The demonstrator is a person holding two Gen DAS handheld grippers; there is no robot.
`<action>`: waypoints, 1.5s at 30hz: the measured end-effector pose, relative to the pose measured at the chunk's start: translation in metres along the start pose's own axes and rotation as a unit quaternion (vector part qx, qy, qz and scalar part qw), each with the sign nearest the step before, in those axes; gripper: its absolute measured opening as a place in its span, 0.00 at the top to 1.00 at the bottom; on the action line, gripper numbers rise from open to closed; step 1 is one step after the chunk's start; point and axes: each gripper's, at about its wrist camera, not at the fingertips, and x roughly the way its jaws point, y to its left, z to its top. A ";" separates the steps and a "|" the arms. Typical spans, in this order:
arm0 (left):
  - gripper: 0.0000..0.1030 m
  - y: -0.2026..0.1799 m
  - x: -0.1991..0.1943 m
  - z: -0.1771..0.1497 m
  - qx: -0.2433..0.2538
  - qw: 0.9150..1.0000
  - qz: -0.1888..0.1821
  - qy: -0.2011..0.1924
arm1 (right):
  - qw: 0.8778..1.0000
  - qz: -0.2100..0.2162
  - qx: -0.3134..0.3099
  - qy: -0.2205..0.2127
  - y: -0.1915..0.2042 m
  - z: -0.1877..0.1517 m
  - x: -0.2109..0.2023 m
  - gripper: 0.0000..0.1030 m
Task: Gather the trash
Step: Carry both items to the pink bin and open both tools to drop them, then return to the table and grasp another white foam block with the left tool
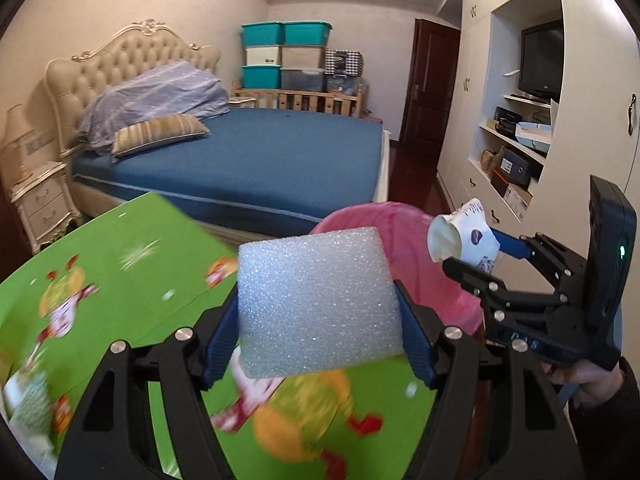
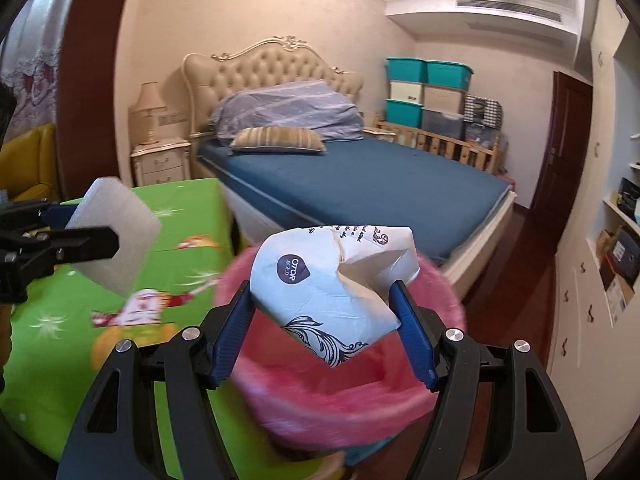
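**Left wrist view: foam block and crushed paper cup held over the table and the pink bin**

Left wrist camera shows the left gripper [image 1: 318,304] with its two blue pads pressed against the sides of a white foam block [image 1: 316,300]. The block is lifted in the air, above the green table cover [image 1: 120,264] with cartoon prints, and it hides a part of the pink bin bag [image 1: 400,232] behind it. The cover looks blurred in this view.

To the right in the same view, the right gripper [image 1: 478,254] pinches a crumpled white paper cup [image 1: 464,236] with dark printing. The open mouth of the cup turns to the left. The cup is above the right side of the bin bag, and a hand [image 1: 584,380] holds the gripper body from below.

From the right wrist camera, the right gripper [image 2: 324,300] has its jaws closed on the paper cup [image 2: 336,276], one blue pad on each side. The cup hangs directly above the opening of the bin bag [image 2: 340,392], and I cannot tell if it touches the rim. The left gripper [image 2: 84,236] comes in from the left edge with the foam block [image 2: 114,236] pinched between its fingers, over the green table cover [image 2: 120,340] and just beside the bin.

Behind them stands a bed [image 2: 360,184] with a blue sheet and a striped pillow [image 2: 278,140].
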 end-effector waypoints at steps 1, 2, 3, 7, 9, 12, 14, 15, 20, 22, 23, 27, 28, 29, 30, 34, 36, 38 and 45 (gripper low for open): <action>0.33 -0.004 0.009 0.006 0.001 1.000 -0.005 0.003 | 1.000 -0.004 -0.001 0.001 -0.005 -0.001 0.002 0.36; 0.33 -0.010 0.022 0.013 0.001 1.000 -0.008 0.004 | 1.000 -0.011 -0.002 0.003 -0.013 -0.002 0.007 0.36; 0.33 -0.015 0.034 0.020 0.004 1.000 -0.011 0.006 | 1.000 -0.015 -0.001 0.005 -0.018 -0.002 0.009 0.36; 0.33 -0.032 0.078 0.035 0.015 1.000 -0.015 0.017 | 0.999 -0.024 0.009 0.020 -0.036 -0.010 0.020 0.36; 0.33 -0.040 0.100 0.041 0.014 1.000 -0.015 0.024 | 0.999 -0.026 0.006 0.025 -0.040 -0.011 0.026 0.36; 0.32 -0.047 0.121 0.047 0.006 0.999 -0.025 0.038 | 0.999 -0.018 0.010 0.034 -0.043 -0.014 0.033 0.35; 0.31 -0.048 0.132 0.048 0.010 0.999 -0.020 0.045 | 0.999 -0.018 0.005 0.038 -0.040 -0.015 0.036 0.31; 0.29 -0.046 0.134 0.048 0.011 0.999 -0.016 0.046 | 0.999 -0.019 0.003 0.040 -0.040 -0.016 0.037 0.27; 0.16 -0.029 0.129 0.048 -0.005 0.999 -0.012 0.042 | 0.999 -0.028 0.011 0.040 -0.046 -0.020 0.034 0.21; 0.11 -0.020 0.119 0.046 -0.007 0.999 -0.009 0.035 | 0.999 -0.030 0.016 0.035 -0.047 -0.021 0.026 0.19; 0.07 -0.016 0.111 0.046 -0.006 1.000 -0.006 0.028 | 0.999 -0.031 0.019 0.032 -0.047 -0.021 0.022 0.18; 0.05 -0.007 0.066 0.037 0.006 0.999 0.035 -0.005 | 0.999 -0.031 0.029 0.018 -0.039 -0.023 0.000 0.18; 0.05 -0.003 0.054 0.032 0.007 0.999 0.047 -0.012 | 0.999 -0.028 0.030 0.013 -0.035 -0.023 -0.005 0.18; 0.05 0.000 0.040 0.027 0.010 0.998 0.060 -0.024 | 0.999 -0.024 0.030 0.009 -0.031 -0.023 -0.011 0.18; 0.05 0.004 0.027 0.021 0.011 0.997 0.068 -0.035 | 0.999 -0.021 0.031 0.004 -0.027 -0.023 -0.017 0.18; 0.05 0.026 -0.017 -0.003 -0.003 0.996 0.075 -0.050 | 0.999 0.014 0.043 -0.017 -0.001 -0.021 -0.035 0.18; 0.05 0.039 -0.041 -0.018 -0.013 0.995 0.080 -0.053 | 0.999 0.030 0.042 -0.016 0.017 -0.018 -0.037 0.18; 0.05 0.050 -0.063 -0.031 -0.024 0.996 0.073 -0.049 | 0.999 0.034 0.028 -0.018 0.038 -0.013 -0.037 0.18; 0.05 0.077 -0.143 -0.079 -0.011 0.987 0.145 -0.067 | 0.995 0.098 -0.024 -0.021 0.121 -0.001 -0.043 0.18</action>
